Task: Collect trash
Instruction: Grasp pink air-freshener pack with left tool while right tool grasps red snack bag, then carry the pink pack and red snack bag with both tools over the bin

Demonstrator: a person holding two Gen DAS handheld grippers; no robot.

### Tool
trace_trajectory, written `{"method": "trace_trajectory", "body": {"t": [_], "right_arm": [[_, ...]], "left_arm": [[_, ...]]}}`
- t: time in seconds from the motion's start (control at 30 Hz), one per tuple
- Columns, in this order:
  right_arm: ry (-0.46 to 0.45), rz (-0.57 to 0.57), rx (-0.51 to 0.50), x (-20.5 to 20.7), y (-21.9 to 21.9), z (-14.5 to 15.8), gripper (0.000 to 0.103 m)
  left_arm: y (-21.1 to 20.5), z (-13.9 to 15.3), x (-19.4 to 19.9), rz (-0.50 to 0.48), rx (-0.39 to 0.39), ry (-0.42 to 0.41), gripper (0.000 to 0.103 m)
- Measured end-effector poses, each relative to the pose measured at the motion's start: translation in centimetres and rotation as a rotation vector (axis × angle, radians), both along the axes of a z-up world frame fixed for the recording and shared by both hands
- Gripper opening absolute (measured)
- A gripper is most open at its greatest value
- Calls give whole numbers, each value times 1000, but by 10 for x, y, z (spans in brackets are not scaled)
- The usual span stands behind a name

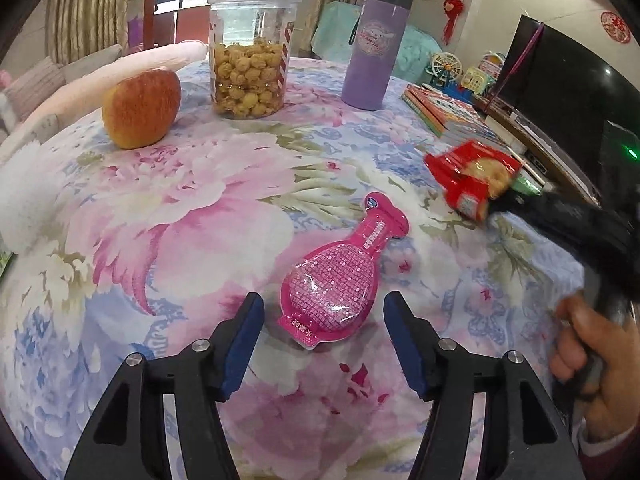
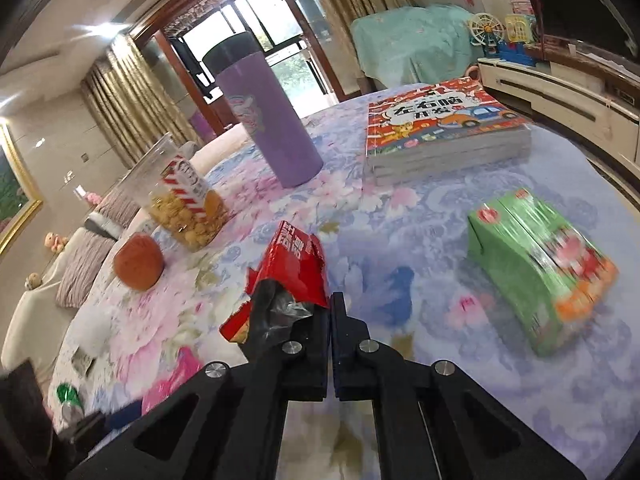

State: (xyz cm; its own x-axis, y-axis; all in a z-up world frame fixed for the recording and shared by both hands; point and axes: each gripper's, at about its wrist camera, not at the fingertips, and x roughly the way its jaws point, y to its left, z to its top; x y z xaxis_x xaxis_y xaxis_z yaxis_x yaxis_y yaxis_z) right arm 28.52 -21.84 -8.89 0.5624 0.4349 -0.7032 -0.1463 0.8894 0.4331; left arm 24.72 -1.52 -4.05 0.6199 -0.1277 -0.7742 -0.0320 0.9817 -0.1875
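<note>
As seen from the left wrist, our left gripper hovers with its jaws spread apart and nothing pressed between them, the blue pads flanking the lower end of a pink bottle-shaped sachet that lies flat on the floral tablecloth. Beyond it stand an apple, a clear tub of popcorn and a purple tumbler. At the right edge a hand holds our right gripper, whose tip carries a torn red snack wrapper.

From the right wrist, we see our right gripper closed tight, pinching the torn red snack wrapper above the cloth. A green carton lies to the right, blurred, and a stack of books rests behind, near the purple tumbler
</note>
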Motion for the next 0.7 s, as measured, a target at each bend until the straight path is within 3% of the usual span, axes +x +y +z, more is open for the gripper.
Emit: {"method": "trace_trajectory", "body": {"t": [0.13, 0.23, 0.33, 0.7], "right_arm": [[11, -1, -7, -18, -14, 2, 1], [11, -24, -16, -24, -27, 4, 1], [12, -49, -33, -28, -40, 6, 1], [0, -130, -47, -34, -84, 11, 1]], "left_arm": [[-10, -1, 6, -11, 59, 14, 60], [-23, -1, 7, -36, 117, 15, 48], [-31, 1, 6, -52, 142, 10, 47], [-60, 16, -17, -100, 71, -36, 46]]}}
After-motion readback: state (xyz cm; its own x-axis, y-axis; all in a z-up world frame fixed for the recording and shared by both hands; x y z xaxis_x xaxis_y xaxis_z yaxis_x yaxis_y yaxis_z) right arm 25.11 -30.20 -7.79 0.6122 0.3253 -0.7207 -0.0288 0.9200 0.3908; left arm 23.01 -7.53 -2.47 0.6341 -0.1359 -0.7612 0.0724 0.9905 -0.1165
